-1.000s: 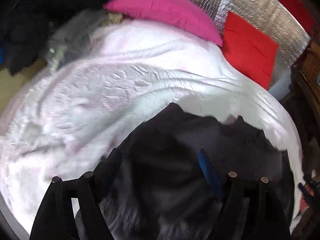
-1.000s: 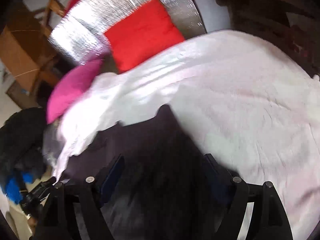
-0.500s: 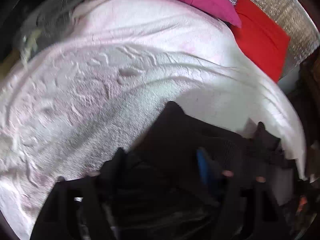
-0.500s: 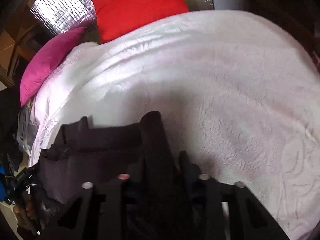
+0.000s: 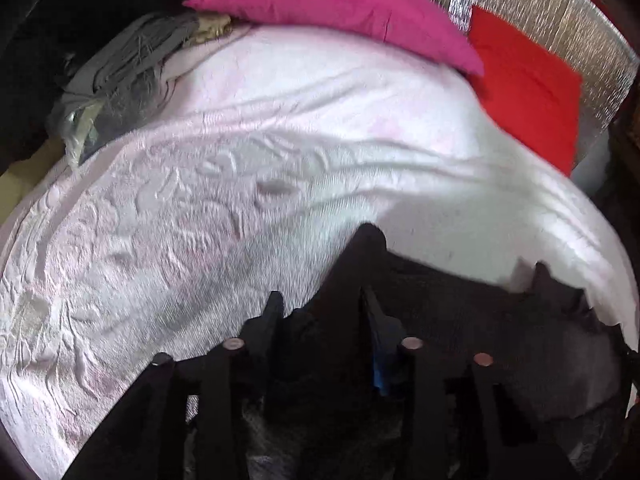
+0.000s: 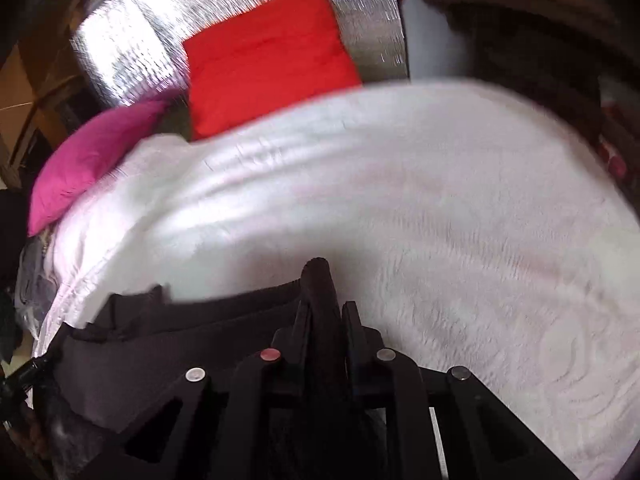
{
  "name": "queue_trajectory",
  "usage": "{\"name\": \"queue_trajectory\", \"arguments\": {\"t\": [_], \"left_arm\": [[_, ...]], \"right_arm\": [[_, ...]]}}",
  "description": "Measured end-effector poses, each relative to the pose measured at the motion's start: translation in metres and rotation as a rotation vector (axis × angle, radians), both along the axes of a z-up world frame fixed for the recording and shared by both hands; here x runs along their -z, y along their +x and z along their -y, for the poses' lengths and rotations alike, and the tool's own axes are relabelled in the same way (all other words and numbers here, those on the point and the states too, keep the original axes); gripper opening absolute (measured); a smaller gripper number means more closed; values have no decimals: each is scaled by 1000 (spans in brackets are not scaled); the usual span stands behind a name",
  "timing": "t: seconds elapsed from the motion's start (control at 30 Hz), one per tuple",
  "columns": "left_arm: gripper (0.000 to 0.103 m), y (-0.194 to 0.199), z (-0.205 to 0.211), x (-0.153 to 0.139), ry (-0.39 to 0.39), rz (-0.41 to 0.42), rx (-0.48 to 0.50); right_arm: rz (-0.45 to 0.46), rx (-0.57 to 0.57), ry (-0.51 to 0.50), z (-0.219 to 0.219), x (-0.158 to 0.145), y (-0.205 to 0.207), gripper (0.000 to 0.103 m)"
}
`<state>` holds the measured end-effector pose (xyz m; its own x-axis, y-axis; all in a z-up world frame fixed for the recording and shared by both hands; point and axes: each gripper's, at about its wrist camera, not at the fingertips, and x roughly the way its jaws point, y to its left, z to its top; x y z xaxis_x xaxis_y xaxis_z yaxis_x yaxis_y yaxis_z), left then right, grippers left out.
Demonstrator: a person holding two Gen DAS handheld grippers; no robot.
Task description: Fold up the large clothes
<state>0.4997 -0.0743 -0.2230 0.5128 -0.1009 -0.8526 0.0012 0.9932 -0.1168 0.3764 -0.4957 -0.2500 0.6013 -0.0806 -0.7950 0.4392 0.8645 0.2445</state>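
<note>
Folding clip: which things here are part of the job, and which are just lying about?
In the job: dark garment, left gripper, right gripper, white blanket as work surface.

Lying about: pink pillow, red pillow, grey clothes heap.

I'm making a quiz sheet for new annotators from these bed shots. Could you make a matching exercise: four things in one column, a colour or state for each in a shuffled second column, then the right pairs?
Things
1. dark garment
2. pillow lying at the bed's head
3. cushion against the silver foil panel
4. blanket

Descriptions
A. red
B. pale pink-white, spread over the bed
C. magenta
D. pinched in both the left gripper and the right gripper

Pairs: 1-D, 2-C, 3-A, 4-B
</note>
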Motion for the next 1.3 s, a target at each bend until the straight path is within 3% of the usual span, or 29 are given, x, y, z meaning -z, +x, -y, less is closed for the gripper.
{"name": "queue_trajectory", "arguments": {"t": [0.03, 0.13, 0.3, 0.33, 0.43, 0.5, 0.57, 0.67, 0.77, 0.87, 0.93, 0.97, 1.03, 1.2, 1.3], "left_arm": [[47, -2, 0, -2, 3, -4, 2], [67, -14, 1, -18, 22, 1, -5], [74, -60, 6, -63, 5, 93, 28], [77, -72, 9, -71, 8, 113, 52], [78, -114, 21, -84, 51, 166, 128], [78, -140, 26, -82, 92, 163, 183], [78, -162, 25, -76, 128, 143, 214], [78, -192, 8, -70, 127, 141, 186], [78, -212, -13, -63, 151, 155, 140], [78, -216, -24, -53, 185, 132, 99], [79, -203, -24, -29, 204, 35, 128], [79, -200, -24, -22, 203, 19, 129], [79, -200, -24, -28, 198, 40, 120], [79, -207, -20, -59, 110, 183, 147], [79, -205, -6, -60, 149, 213, 193]], "right_arm": [[-19, 1, 49, 5, 6, 0, 17], [39, 12, 172, 19, -2, -17, 20], [96, 48, 274, 29, -31, -63, 24], [98, 38, 263, 25, -38, -72, 32], [114, -2, 237, 11, -55, -103, 84], [182, -16, 217, -4, -65, -132, 84], [180, -42, 184, -17, -72, -153, 84], [171, -16, 124, -31, -75, -184, 77], [117, -14, 131, -37, -62, -201, 58], [22, 6, 176, -36, -35, -207, 58], [-106, -2, 204, -35, -4, -200, 56], [-107, -2, 203, -35, -2, -199, 56], [-75, -2, 183, -36, -14, -202, 55], [196, 2, 152, -42, -64, -210, 56], [275, -75, 142, -64, -74, -193, 56]]}}
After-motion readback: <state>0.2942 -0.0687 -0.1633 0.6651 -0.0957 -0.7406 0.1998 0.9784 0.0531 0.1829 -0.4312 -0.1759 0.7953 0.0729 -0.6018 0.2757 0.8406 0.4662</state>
